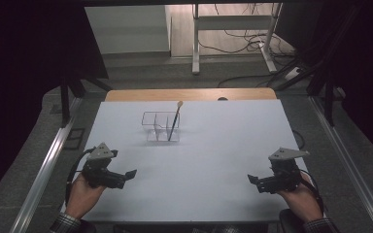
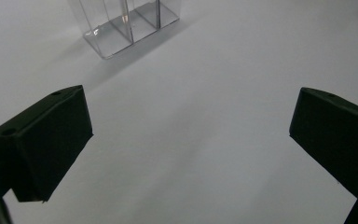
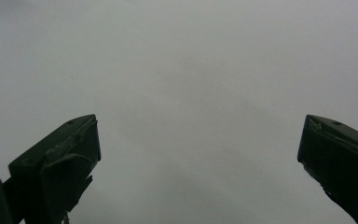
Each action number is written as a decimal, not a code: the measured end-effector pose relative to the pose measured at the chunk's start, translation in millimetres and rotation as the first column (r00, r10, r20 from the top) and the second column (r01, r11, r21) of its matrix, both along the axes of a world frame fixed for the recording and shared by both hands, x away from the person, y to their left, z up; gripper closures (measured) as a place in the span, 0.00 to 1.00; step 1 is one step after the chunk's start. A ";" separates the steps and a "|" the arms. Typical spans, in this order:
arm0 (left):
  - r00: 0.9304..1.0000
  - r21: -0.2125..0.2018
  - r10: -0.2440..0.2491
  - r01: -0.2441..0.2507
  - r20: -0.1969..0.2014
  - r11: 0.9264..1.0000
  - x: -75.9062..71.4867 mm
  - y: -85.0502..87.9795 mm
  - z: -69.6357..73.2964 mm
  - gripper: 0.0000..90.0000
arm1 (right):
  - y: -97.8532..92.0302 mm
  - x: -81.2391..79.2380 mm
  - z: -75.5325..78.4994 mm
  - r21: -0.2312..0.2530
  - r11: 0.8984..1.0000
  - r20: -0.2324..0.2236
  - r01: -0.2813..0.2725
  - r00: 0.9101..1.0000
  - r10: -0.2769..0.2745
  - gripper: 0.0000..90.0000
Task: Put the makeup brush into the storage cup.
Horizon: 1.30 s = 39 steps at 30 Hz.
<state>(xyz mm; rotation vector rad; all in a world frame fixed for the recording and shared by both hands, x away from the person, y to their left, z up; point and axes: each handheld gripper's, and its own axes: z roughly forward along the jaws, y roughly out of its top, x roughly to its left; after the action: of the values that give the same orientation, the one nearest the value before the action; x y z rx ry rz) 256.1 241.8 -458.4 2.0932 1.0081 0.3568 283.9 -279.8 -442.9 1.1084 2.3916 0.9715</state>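
Hands: the person's left hand (image 1: 83,193) and right hand (image 1: 301,196) are coming in from the near edge, each one holding a gripper.
Table: the big white table (image 1: 223,145) is lying under everything, with a strip of brown wood showing at its far edge.
Left gripper: the left gripper (image 1: 126,175) is sitting low over the near left part of the table. Its jaws are standing wide apart and are holding nothing.
Right gripper: the right gripper (image 1: 253,181) is sitting low over the near right part. Its jaws are also standing wide apart with just white table between them.
Clear box: the clear box (image 1: 161,126) is standing on the far middle of the table, well apart from both grippers. It is see-through, with walls splitting it into little rooms. In the left gripper view, the clear box (image 2: 126,25) is showing far ahead of the jaws, a bit to the left.
Brush: a thin dark brush (image 1: 174,120) with a pale tip is leaning in the box, tilting right.
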 end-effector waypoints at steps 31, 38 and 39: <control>0.996 0.057 0.087 -0.087 -0.012 0.995 -34.0 25.8 -5.7 0.00 | 0.9 0.0 -0.3 -0.005 1.000 -0.003 0.002 1.000 -0.002 0.00; 0.995 0.053 0.094 -0.092 -0.037 0.994 -37.2 28.3 -7.3 0.00 | 1.3 0.0 -0.5 -0.008 1.000 -0.004 0.001 1.000 -0.001 0.00; 0.995 0.050 0.093 -0.091 -0.039 0.995 -36.9 28.3 -7.4 0.00 | 1.3 0.1 -0.6 -0.009 1.000 -0.004 0.000 1.000 0.000 0.00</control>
<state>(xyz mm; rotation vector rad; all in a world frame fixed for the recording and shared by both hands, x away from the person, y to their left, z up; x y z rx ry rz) 219.3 270.1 -465.8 2.1092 1.1332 0.3881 283.9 -278.5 -443.5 1.1086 2.3969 0.9580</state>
